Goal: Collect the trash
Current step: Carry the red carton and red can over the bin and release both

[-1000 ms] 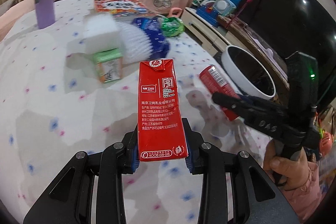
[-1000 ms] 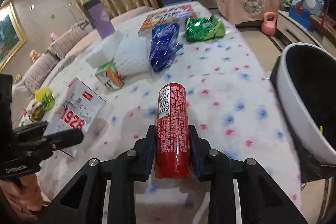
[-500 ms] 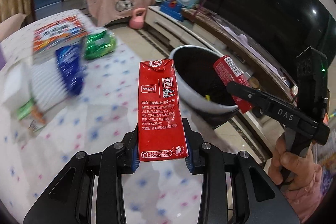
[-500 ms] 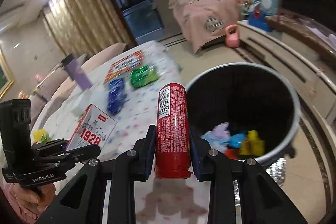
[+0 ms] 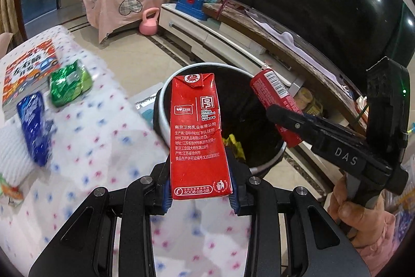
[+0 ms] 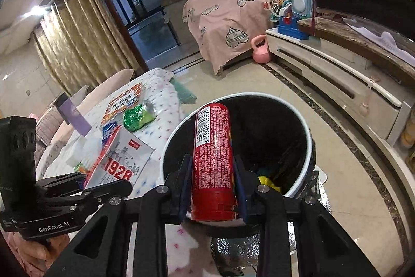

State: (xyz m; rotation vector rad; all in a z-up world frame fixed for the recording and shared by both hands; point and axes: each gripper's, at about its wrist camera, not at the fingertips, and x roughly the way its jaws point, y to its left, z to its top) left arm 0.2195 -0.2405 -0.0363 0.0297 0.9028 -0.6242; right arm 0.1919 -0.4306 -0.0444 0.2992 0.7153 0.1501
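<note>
Two items gripped over bin [image 6: 306, 131]: L gripper [image 5: 199, 195] clamps red carton [image 5: 197, 136]; R gripper [image 6: 213, 195] clamps red can [image 6: 212, 160].

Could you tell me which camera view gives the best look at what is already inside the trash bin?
The right wrist view: it looks down into the trash bin, showing yellow and blue scraps at the bottom beside the red can. In the left wrist view the red carton covers much of the bin; only a yellow scrap shows.
</note>
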